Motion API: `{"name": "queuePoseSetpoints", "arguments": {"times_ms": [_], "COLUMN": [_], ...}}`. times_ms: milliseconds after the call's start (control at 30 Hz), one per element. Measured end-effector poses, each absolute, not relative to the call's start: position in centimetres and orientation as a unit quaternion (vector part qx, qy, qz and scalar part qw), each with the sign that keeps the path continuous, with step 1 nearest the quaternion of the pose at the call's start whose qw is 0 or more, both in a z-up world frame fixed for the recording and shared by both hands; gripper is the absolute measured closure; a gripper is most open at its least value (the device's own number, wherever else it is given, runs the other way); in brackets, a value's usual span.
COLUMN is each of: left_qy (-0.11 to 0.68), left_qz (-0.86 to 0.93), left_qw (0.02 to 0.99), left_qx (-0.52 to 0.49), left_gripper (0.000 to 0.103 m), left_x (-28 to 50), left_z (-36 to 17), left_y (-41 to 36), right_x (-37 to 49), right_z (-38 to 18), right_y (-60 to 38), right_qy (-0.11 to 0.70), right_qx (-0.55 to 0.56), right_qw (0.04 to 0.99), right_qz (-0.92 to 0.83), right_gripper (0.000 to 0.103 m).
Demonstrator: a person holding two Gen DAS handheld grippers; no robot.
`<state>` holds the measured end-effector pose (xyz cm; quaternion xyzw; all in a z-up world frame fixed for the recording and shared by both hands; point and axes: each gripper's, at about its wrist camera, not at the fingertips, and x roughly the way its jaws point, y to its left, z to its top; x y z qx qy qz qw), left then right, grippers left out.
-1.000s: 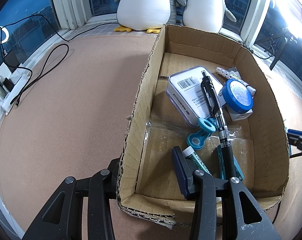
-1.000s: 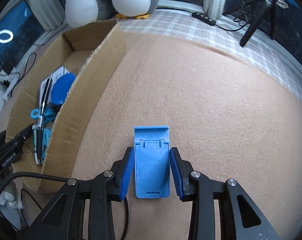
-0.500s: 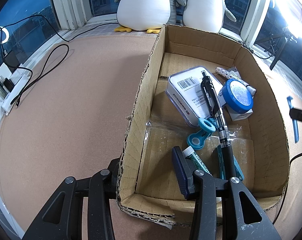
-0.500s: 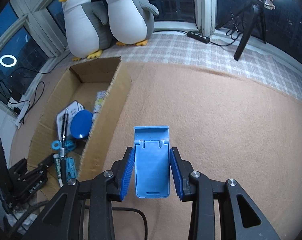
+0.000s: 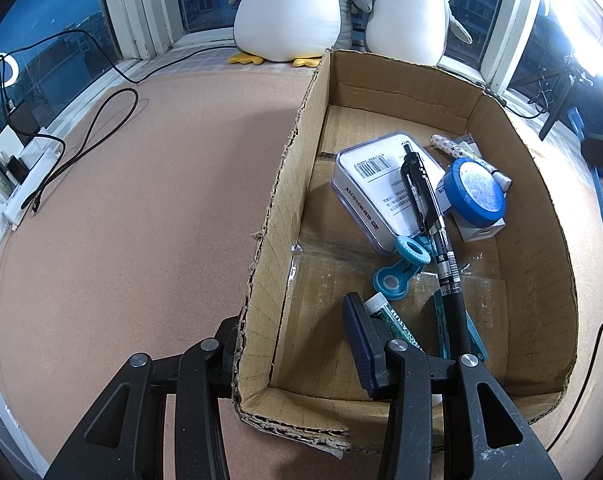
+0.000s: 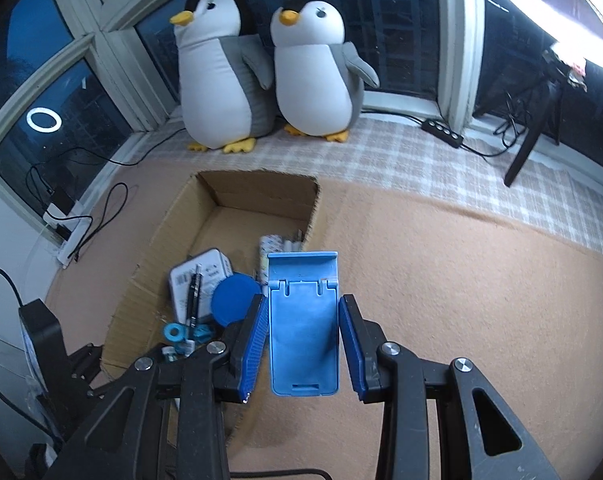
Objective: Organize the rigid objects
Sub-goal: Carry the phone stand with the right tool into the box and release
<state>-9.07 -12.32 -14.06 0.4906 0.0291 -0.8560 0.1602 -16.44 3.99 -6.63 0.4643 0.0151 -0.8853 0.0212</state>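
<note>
My right gripper (image 6: 303, 340) is shut on a blue phone stand (image 6: 303, 320) and holds it in the air over the right wall of the cardboard box (image 6: 237, 192). My left gripper (image 5: 297, 344) straddles the box's near-left wall (image 5: 269, 240), one finger outside, one inside; whether the pads press the wall is unclear. The box holds a white case (image 5: 377, 184), a black pen (image 5: 425, 208), a blue tape roll (image 5: 477, 192), teal clips (image 5: 401, 268) and a small tube (image 5: 393, 320). The right gripper with the stand also shows in the left wrist view (image 5: 597, 168).
Two penguin plush toys (image 6: 269, 72) sit on the window ledge behind the box. A power strip with cables (image 5: 25, 176) lies at the left. A tripod leg (image 6: 529, 140) and another power strip (image 6: 441, 132) stand at the right. Tan carpet (image 6: 461, 280) surrounds the box.
My right gripper has lifted the blue stand off the carpet and carried it left and up toward the box. My left gripper and the box have not moved.
</note>
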Motion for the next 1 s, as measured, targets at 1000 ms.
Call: {"name": "queuePoseSetpoints", "arguments": {"times_ms": [1000], "left_qy": [0.020], "left_qz": [-0.859], "left_qw": [0.156], "left_qx": [0.488], "left_gripper": [0.058], "left_x": [-9.1], "left_z": [-14.0], "left_y": [-12.4], "right_x": [-18.6], "right_z": [-12.0], "right_y": [-3.2], "right_qy": [0.080], "right_qx": [0.513], "right_qw": [0.088], "right_qz": [-0.850], "right_gripper": [0.070]}}
